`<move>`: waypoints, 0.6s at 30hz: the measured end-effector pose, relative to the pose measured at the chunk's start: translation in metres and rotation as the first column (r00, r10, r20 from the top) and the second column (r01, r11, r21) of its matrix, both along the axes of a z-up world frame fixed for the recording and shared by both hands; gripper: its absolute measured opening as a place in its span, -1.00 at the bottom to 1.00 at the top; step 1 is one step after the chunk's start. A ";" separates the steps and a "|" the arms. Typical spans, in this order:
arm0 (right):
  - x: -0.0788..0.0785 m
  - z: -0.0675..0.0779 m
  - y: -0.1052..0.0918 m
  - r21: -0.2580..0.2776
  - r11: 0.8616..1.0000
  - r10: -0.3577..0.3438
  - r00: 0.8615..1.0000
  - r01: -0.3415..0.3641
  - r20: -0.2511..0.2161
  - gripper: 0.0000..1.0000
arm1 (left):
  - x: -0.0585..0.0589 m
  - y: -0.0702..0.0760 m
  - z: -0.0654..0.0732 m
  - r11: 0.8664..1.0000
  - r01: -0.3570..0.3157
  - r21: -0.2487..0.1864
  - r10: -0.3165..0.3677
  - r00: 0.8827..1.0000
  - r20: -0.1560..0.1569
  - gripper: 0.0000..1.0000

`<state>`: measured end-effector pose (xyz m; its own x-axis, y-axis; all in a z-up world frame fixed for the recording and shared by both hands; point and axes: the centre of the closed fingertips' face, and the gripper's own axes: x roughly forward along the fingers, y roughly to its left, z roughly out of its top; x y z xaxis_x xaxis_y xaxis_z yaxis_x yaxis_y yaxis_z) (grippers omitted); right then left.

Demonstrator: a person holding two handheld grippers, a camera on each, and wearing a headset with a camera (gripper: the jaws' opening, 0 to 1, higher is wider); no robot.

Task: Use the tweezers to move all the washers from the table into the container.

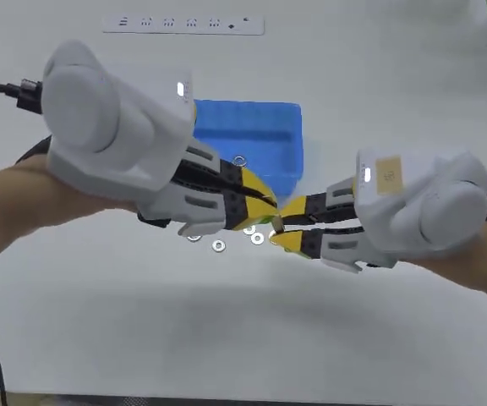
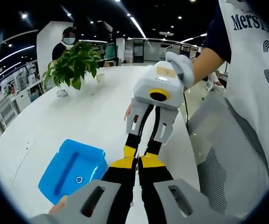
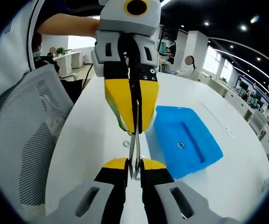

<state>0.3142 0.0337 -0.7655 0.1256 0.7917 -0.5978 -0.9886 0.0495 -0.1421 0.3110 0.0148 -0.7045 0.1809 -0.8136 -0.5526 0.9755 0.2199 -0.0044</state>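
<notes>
A: Who had the thin silver metal tweezers point(image 3: 135, 149)?
B: Both. The left gripper point(image 3: 133, 126) was clamped on one end and the right gripper point(image 3: 134, 170) was closed on the other. The long axis ran jaw to jaw.
A: And the small steel ring washers point(image 1: 218, 246)?
B: On the white table point(image 1: 227, 321) just below, near the blue plastic container point(image 1: 260, 127); one lay inside.

In the head view the left part of the container point(image 1: 260, 135) is covered by the left gripper point(image 1: 265, 207), and the washers point(image 1: 218, 246) are partly hidden under the jaws (their count cannot be told). Whether the tips of the tweezers point(image 3: 134, 149) are pinched by the right gripper point(image 3: 134, 165) cannot be told.
</notes>
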 end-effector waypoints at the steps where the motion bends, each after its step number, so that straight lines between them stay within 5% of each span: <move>1: 0.000 0.000 0.001 0.003 1.000 -0.001 1.000 0.001 0.000 -0.78 | 0.001 0.000 0.000 1.000 0.000 0.001 0.000 1.000 0.004 -0.87; 18: 0.005 -0.011 0.006 0.011 1.000 -0.004 1.000 0.004 -0.025 -0.78 | 0.005 0.003 -0.013 1.000 -0.008 0.026 0.008 1.000 -0.013 -0.87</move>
<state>0.3196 0.0397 -0.7768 0.1140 0.7981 -0.5917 -0.9916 0.0551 -0.1167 0.3162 0.0175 -0.7171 0.1802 -0.7973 -0.5760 0.9736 0.2282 -0.0113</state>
